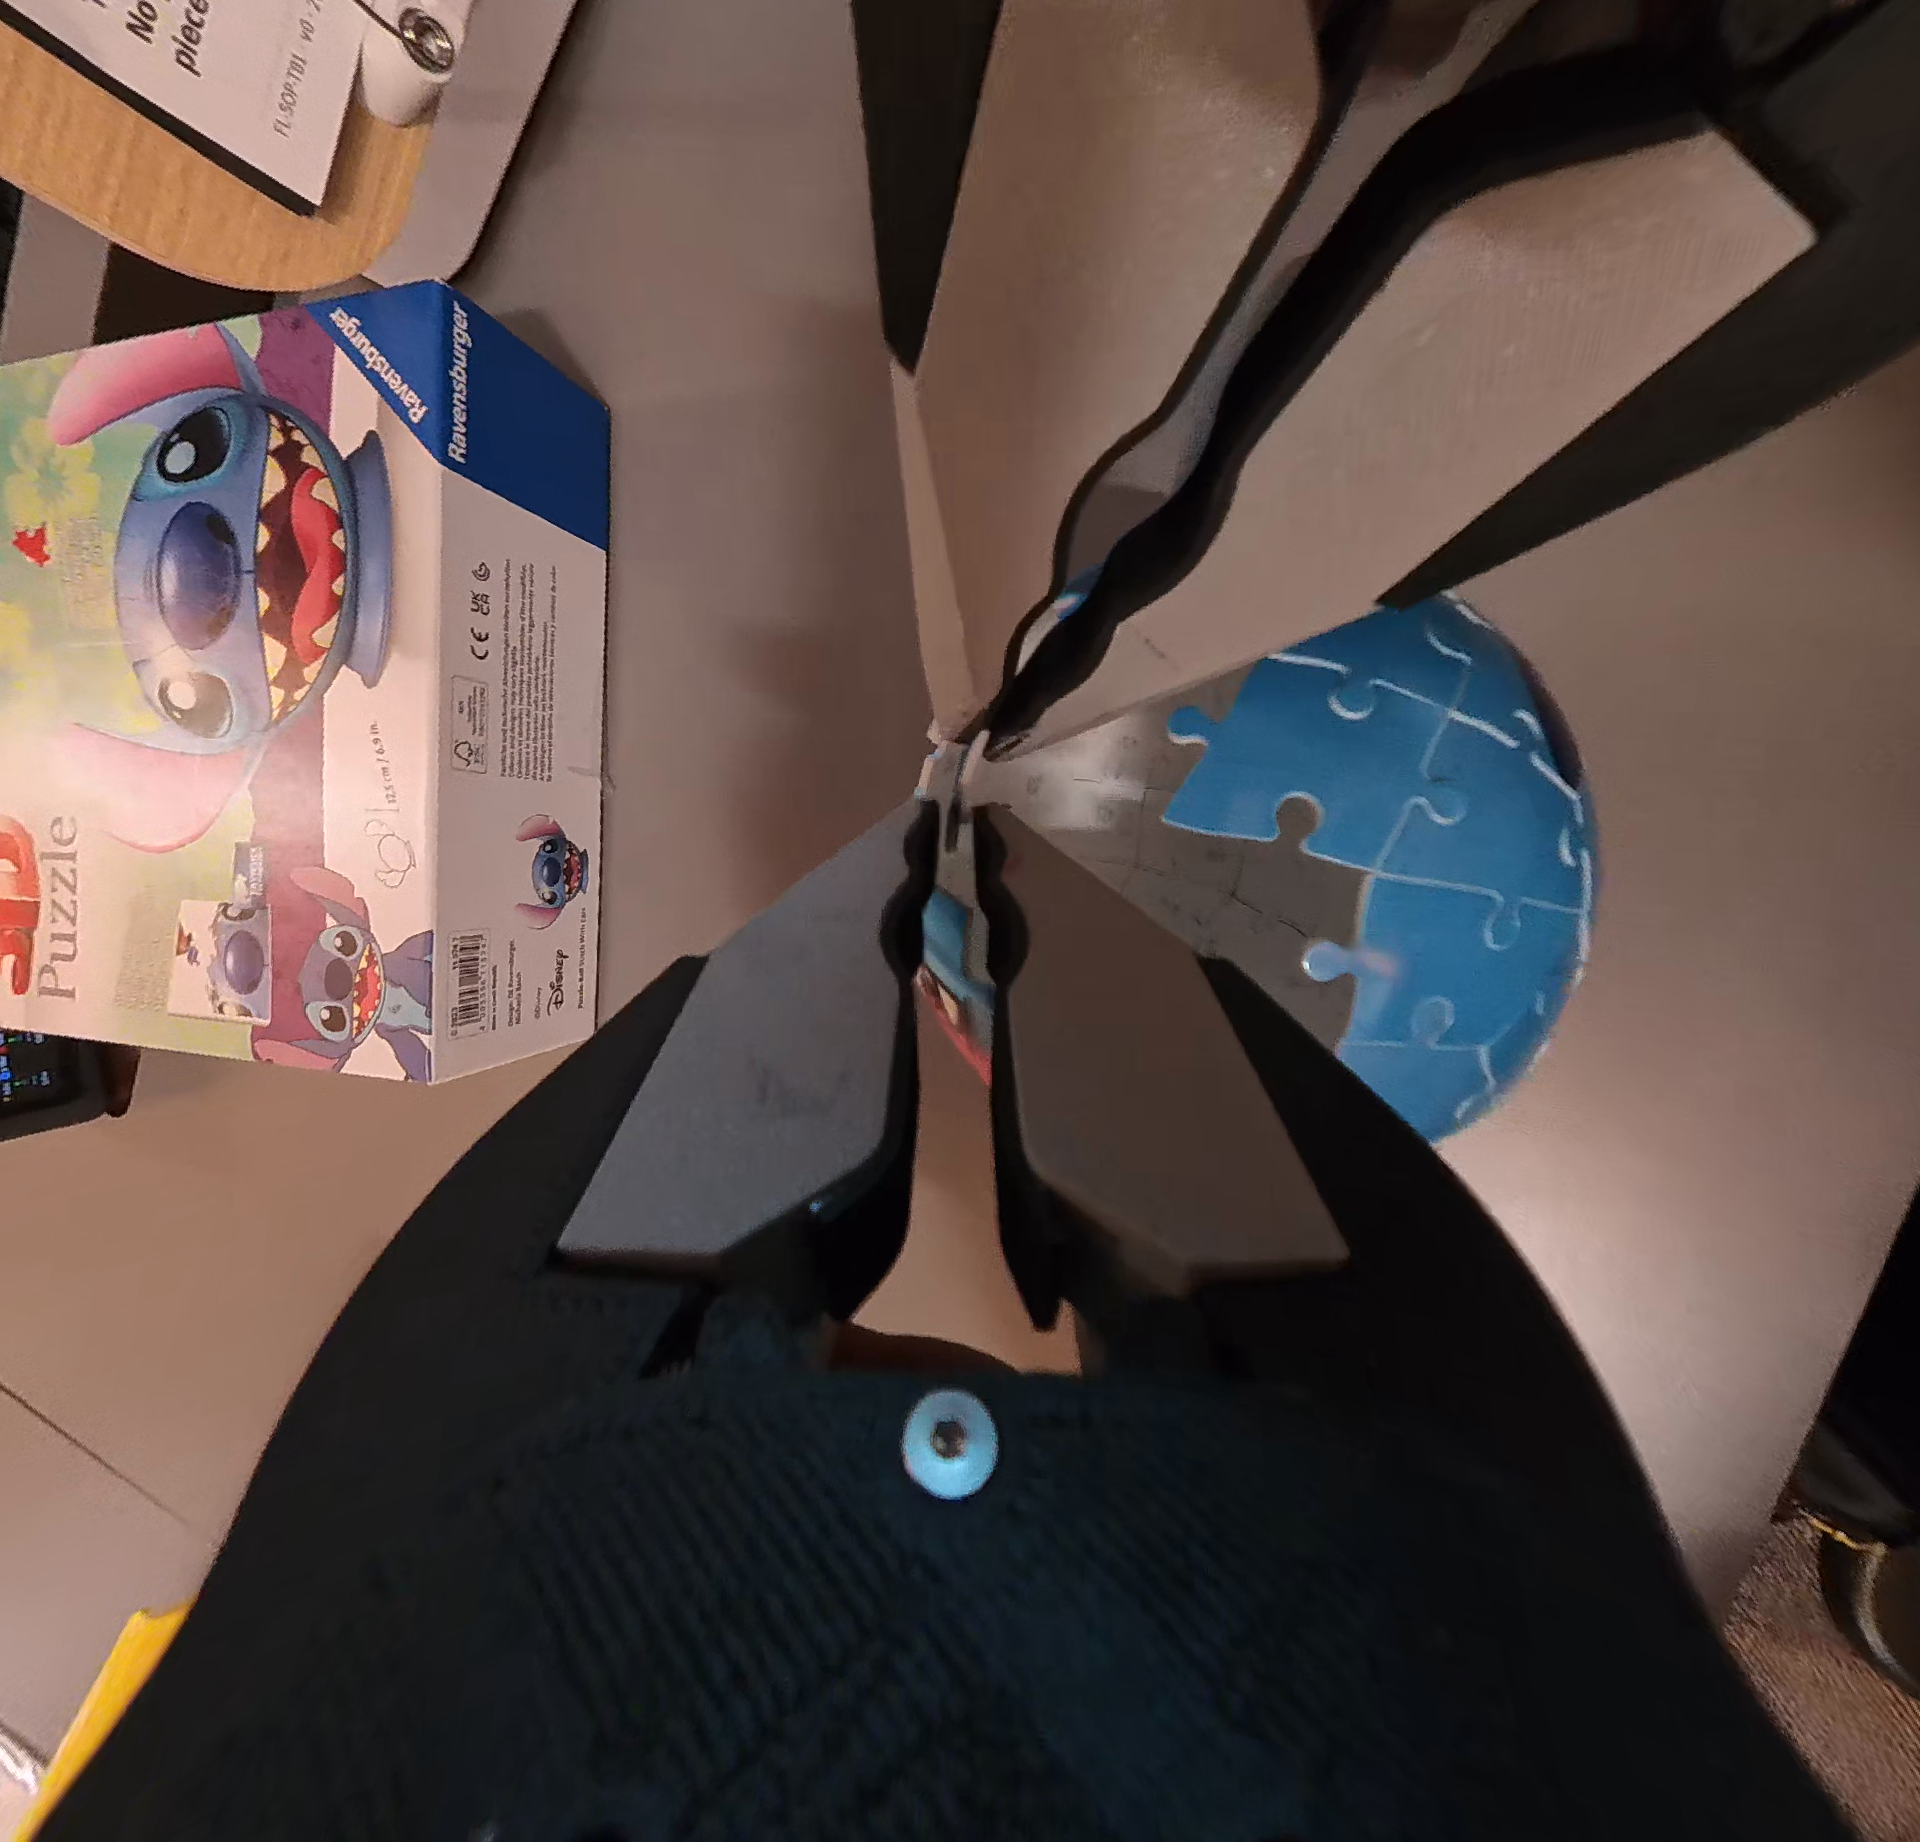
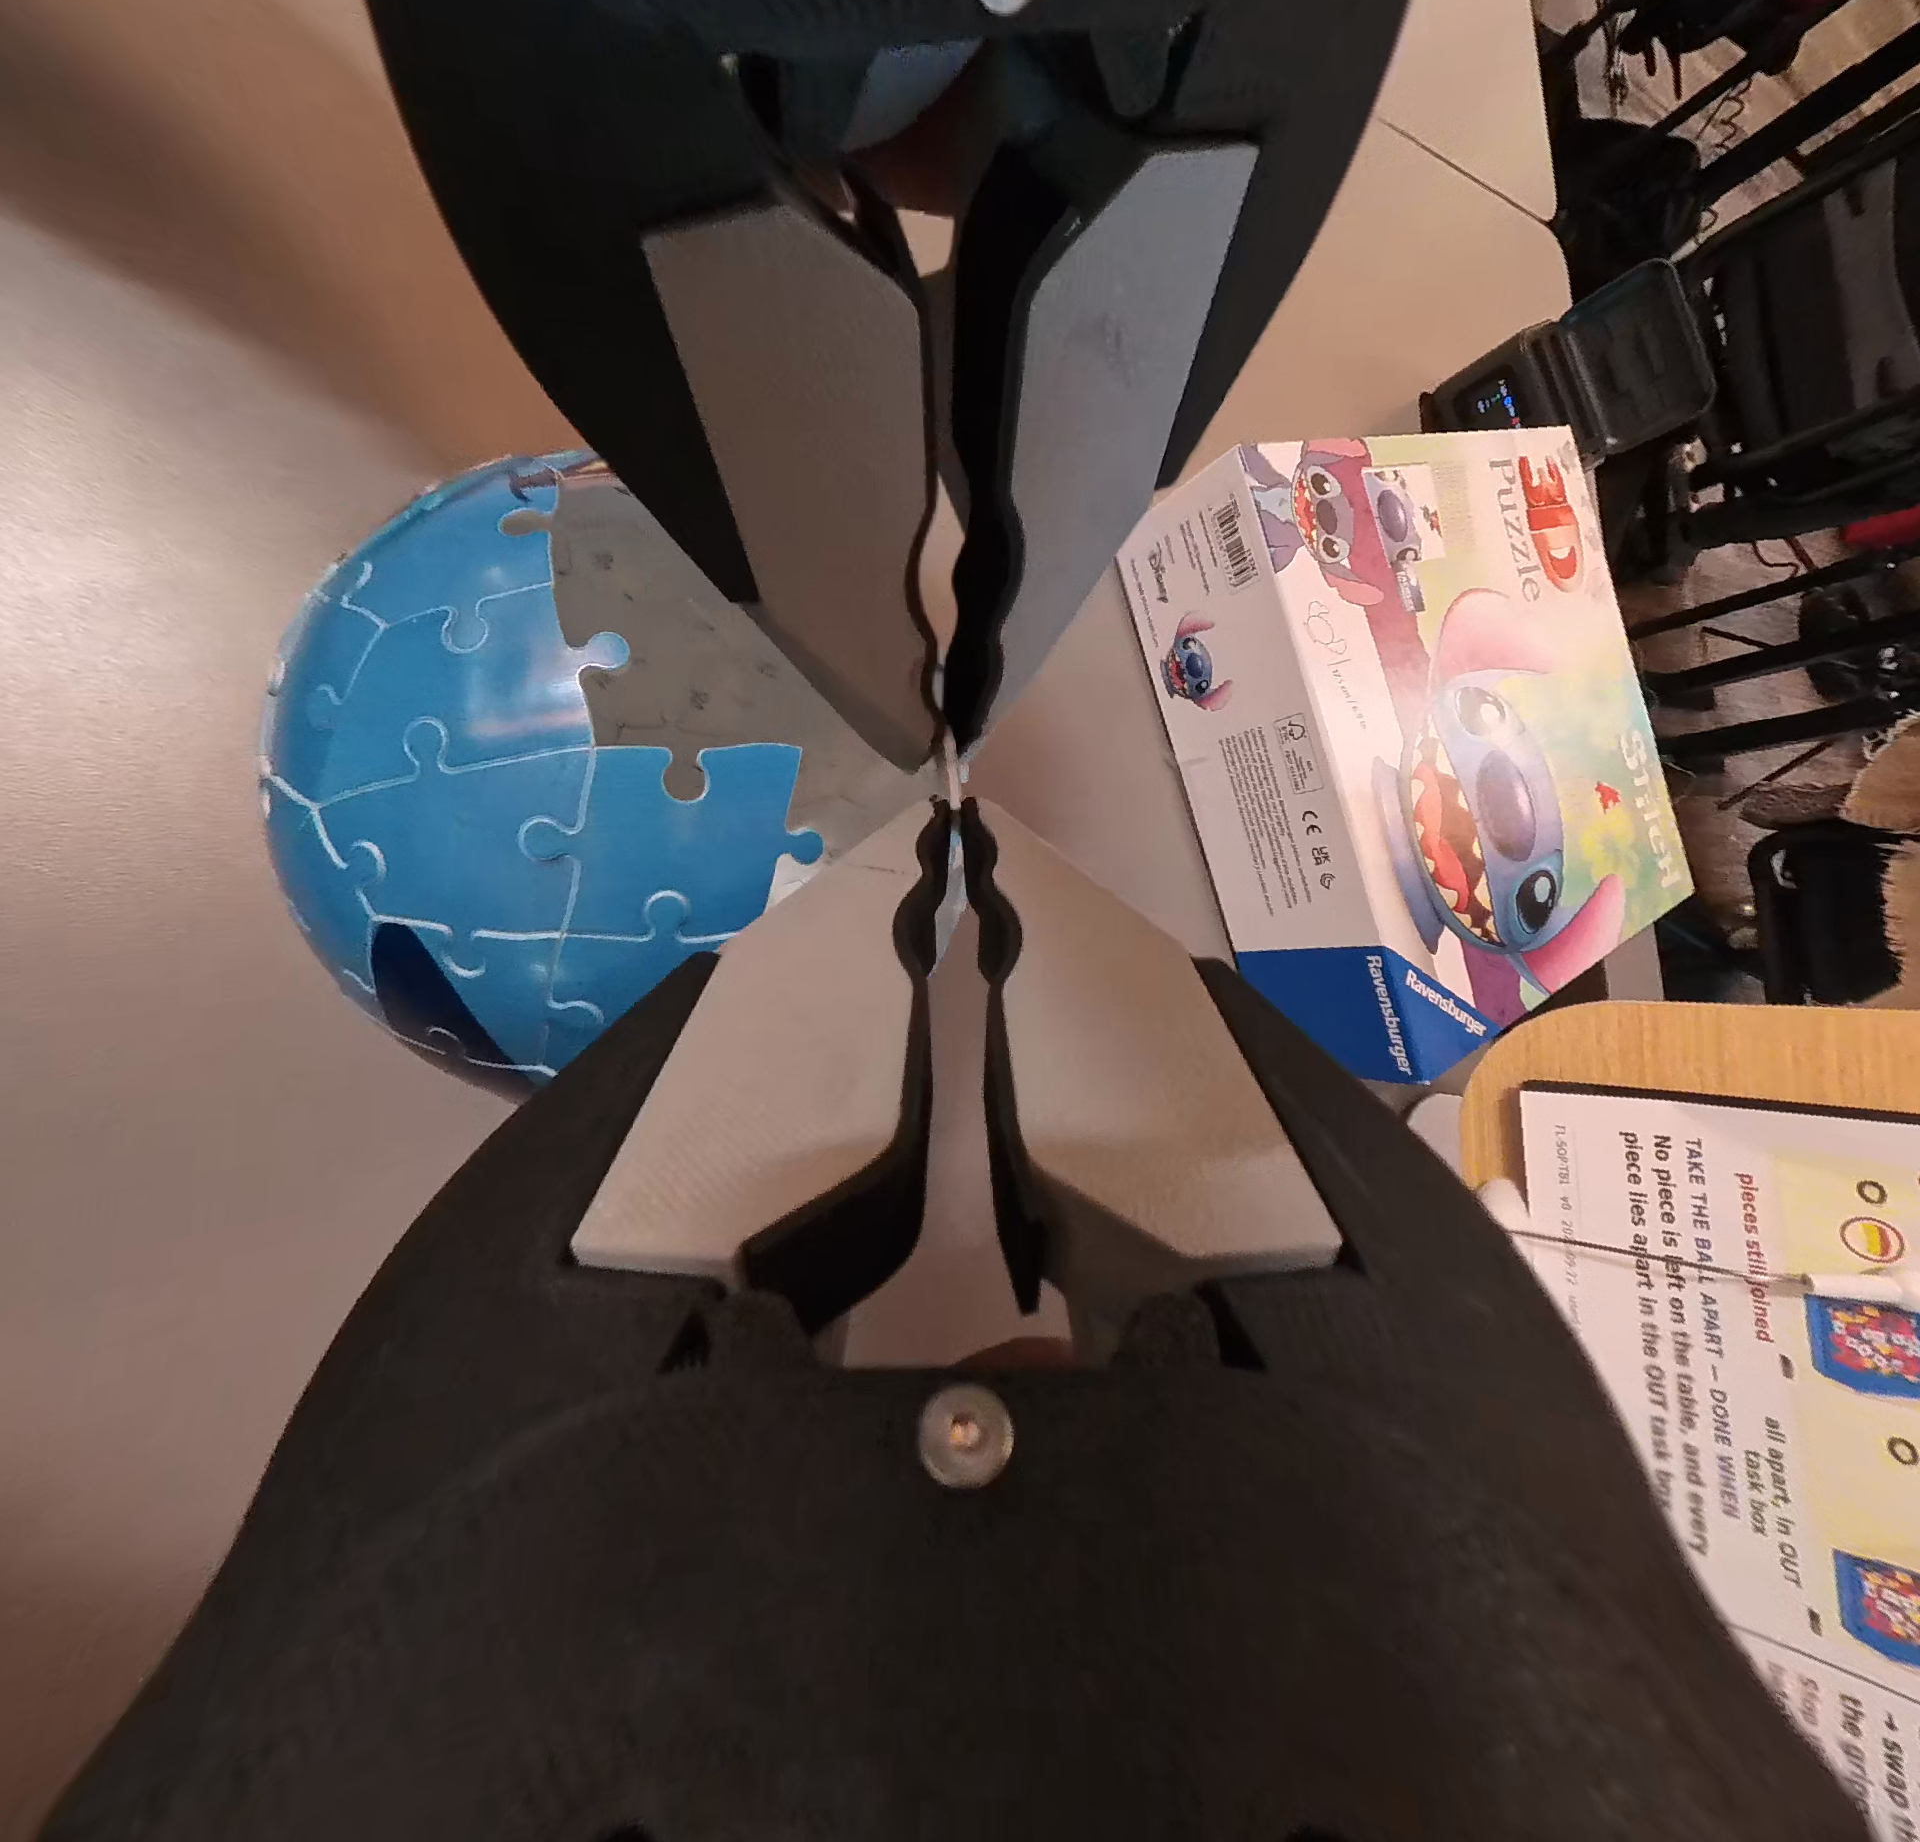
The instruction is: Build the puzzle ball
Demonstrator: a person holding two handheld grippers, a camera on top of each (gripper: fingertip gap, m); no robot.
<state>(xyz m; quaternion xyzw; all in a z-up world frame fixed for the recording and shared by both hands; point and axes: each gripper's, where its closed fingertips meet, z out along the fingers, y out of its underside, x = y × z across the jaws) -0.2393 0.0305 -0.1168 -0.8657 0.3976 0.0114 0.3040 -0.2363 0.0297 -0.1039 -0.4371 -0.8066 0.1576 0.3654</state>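
On the beige table (image 2: 156, 857) we see the half-built blue puzzle ball (image 2: 436, 784) beside both tips. Left hand-held gripper (image 1: 951, 805) and right hand-held gripper (image 2: 954, 805) meet tip to tip, each clamped on a thin puzzle piece (image 2: 951, 769).

The puzzle box (image 1: 312, 691), lying on the surface (image 1: 727, 234), carries most of the print. It has large red and grey title lettering on its picture face, white brand lettering on a blue band (image 1: 499, 421), a barcode (image 2: 1231, 545), and a block of fine grey print with small symbols on the white side. An instruction sheet (image 2: 1714, 1325) on a wooden board (image 1: 156, 203) bears black and red lines and a small reference code. A dark device (image 2: 1496, 405) shows a tiny screen of coloured characters, too small to read.
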